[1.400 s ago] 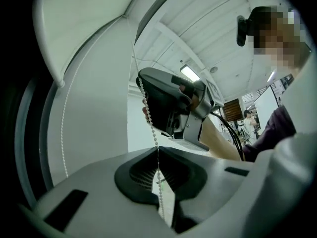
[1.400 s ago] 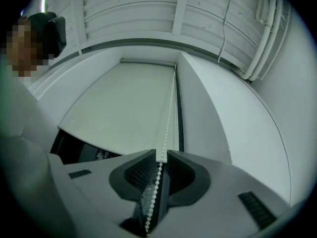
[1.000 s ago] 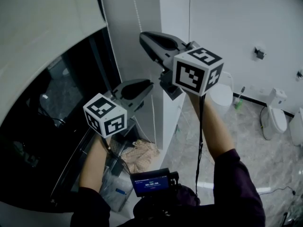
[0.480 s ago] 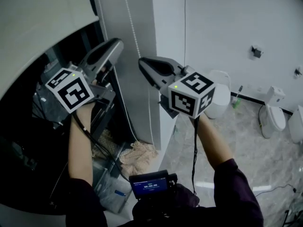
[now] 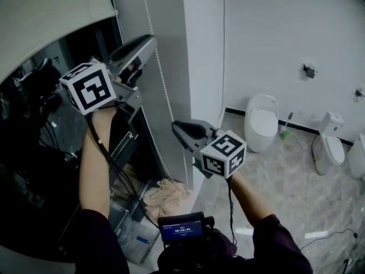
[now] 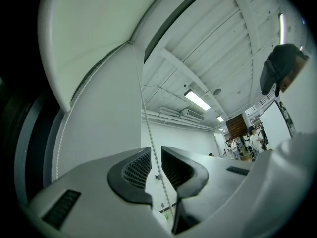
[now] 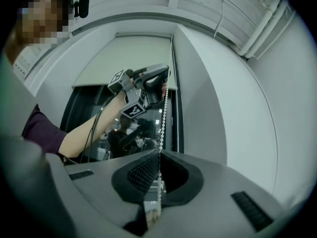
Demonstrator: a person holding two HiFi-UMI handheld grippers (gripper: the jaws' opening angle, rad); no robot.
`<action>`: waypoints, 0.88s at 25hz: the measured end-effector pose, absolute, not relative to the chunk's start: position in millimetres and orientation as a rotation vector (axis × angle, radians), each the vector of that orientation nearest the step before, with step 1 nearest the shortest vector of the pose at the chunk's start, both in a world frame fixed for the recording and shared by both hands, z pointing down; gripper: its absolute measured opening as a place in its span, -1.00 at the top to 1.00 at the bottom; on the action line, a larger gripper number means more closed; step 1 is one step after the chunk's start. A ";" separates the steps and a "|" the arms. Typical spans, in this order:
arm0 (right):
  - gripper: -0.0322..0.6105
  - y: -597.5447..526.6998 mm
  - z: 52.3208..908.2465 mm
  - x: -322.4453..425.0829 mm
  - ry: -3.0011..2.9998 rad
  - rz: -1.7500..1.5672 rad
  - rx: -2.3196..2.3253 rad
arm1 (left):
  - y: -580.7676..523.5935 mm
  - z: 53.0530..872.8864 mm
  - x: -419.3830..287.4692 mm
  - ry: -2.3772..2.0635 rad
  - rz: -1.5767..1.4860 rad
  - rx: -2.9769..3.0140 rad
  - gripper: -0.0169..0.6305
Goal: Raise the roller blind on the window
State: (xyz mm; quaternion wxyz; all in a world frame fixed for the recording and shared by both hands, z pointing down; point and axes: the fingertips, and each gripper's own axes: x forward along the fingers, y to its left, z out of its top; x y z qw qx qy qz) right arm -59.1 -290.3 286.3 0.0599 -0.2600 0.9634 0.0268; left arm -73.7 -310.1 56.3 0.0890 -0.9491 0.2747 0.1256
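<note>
The pale roller blind (image 5: 45, 16) covers the top of the dark window (image 5: 40, 170). Its white bead chain (image 5: 157, 61) hangs along the window frame. My left gripper (image 5: 151, 41) is high beside the chain, and in the left gripper view (image 6: 155, 150) its jaws stand slightly apart with the chain (image 6: 143, 108) running free through the gap. My right gripper (image 5: 175, 125) is lower, pointing at the frame. In the right gripper view (image 7: 159, 155) its pads are closed on the chain (image 7: 163, 113), which runs taut up to the left gripper (image 7: 166, 78) under the blind (image 7: 133, 53).
A white wall column (image 5: 199, 67) stands just right of the chain. Toilets (image 5: 259, 119) (image 5: 331, 141) stand on the marble floor at the right. Crumpled cloth (image 5: 165, 196) and a plastic bin (image 5: 131, 233) lie below the window. A small screen device (image 5: 181, 227) sits at my chest.
My left gripper has risen from below the right one to high beside the chain. The right gripper has sunk with the chain. The blind's lower edge sits higher in view.
</note>
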 end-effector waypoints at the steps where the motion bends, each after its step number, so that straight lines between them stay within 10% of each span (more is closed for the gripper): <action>1: 0.85 -290.5 297.6 -59.5 2.930 0.059 -0.790 | -310.0 56.4 -73.3 0.814 0.373 -2.828 0.88; 22: 0.83 -293.4 292.5 -43.2 2.836 -0.019 -0.683 | -311.6 111.3 -85.5 0.957 0.304 -2.758 0.89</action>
